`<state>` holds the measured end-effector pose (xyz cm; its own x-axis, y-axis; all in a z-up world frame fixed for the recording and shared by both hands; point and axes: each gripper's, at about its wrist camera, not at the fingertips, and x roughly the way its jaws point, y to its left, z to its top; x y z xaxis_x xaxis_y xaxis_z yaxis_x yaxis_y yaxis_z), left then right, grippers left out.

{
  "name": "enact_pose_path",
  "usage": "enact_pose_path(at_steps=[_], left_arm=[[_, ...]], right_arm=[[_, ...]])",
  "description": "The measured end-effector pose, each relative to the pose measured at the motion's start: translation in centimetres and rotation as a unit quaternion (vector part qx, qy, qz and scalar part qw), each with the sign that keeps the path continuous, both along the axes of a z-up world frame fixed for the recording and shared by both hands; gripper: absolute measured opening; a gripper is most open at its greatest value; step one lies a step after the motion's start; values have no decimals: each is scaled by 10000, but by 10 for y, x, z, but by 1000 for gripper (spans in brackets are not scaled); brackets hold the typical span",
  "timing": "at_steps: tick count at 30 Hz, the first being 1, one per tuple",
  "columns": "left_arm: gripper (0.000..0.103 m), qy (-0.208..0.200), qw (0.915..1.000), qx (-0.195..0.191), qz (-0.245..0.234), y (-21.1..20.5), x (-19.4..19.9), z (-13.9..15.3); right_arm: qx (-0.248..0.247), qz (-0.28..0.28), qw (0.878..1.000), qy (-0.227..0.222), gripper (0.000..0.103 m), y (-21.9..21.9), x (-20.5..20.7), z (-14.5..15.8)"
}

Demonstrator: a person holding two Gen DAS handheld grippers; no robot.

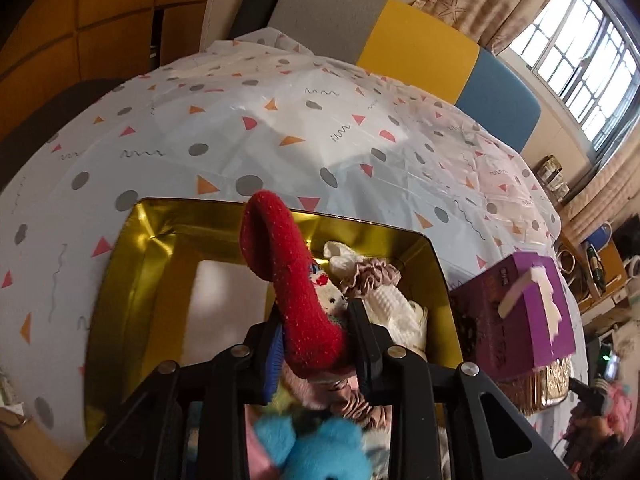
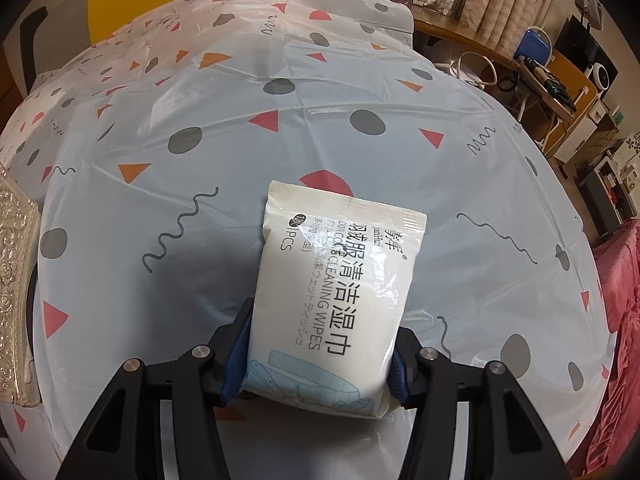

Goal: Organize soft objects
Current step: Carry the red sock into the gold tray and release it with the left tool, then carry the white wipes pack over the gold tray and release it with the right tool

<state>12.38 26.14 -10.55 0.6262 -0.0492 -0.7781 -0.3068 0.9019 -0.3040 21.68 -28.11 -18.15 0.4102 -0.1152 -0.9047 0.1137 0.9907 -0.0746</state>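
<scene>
In the left wrist view my left gripper point(image 1: 314, 344) is shut on a red fuzzy sock point(image 1: 292, 280) and holds it above a gold box point(image 1: 132, 280). The box holds several soft items: a white knit piece point(image 1: 396, 308), a beige scrunchie point(image 1: 370, 274) and a blue plush toy point(image 1: 320, 452) near the camera. In the right wrist view my right gripper point(image 2: 320, 356) is shut on a white pack of cleaning wipes point(image 2: 336, 292) and holds it over the patterned tablecloth point(image 2: 200, 128).
A purple tissue box point(image 1: 520, 316) stands right of the gold box. An ornate silver tray edge point(image 2: 16, 280) shows at the left of the right wrist view. A wooden desk with clutter point(image 2: 540, 68) and a red cloth point(image 2: 616, 320) lie beyond the table.
</scene>
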Motion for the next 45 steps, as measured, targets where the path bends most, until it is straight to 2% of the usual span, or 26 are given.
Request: enact_pose_path(at_steps=[3, 4, 5, 7, 11, 17, 19, 29, 37, 45], left_arm=[[36, 20, 10000, -24, 21, 1, 9, -5], [43, 35, 10000, 2, 55, 1, 10, -5], [57, 23, 9999, 33, 99, 1, 9, -5], [63, -56, 9998, 64, 176, 2, 4, -3], [63, -98, 9990, 344, 281, -2, -13, 2], [65, -328, 9950, 920, 203, -30, -48, 14], [68, -383, 9945, 963, 151, -38, -57, 15], [74, -598, 9897, 1272, -268, -79, -83, 27], [74, -618, 9867, 1416, -507, -98, -89, 28], [74, -587, 9855, 1462, -637, -106, -94, 26]], right_arm=[[2, -3, 10000, 2, 56, 0, 0, 0], [2, -3, 10000, 2, 56, 0, 0, 0], [4, -3, 10000, 2, 56, 0, 0, 0], [7, -5, 10000, 4, 56, 0, 0, 0], [-6, 9, 10000, 8, 56, 0, 1, 0], [-39, 29, 10000, 16, 56, -1, 1, 0], [-57, 36, 10000, 11, 56, -1, 1, 0], [-146, 81, 9999, -30, 55, 1, 0, 1], [-247, 153, 9995, -77, 54, 5, 1, 3], [100, 203, 9997, -35, 53, 10, 5, 3]])
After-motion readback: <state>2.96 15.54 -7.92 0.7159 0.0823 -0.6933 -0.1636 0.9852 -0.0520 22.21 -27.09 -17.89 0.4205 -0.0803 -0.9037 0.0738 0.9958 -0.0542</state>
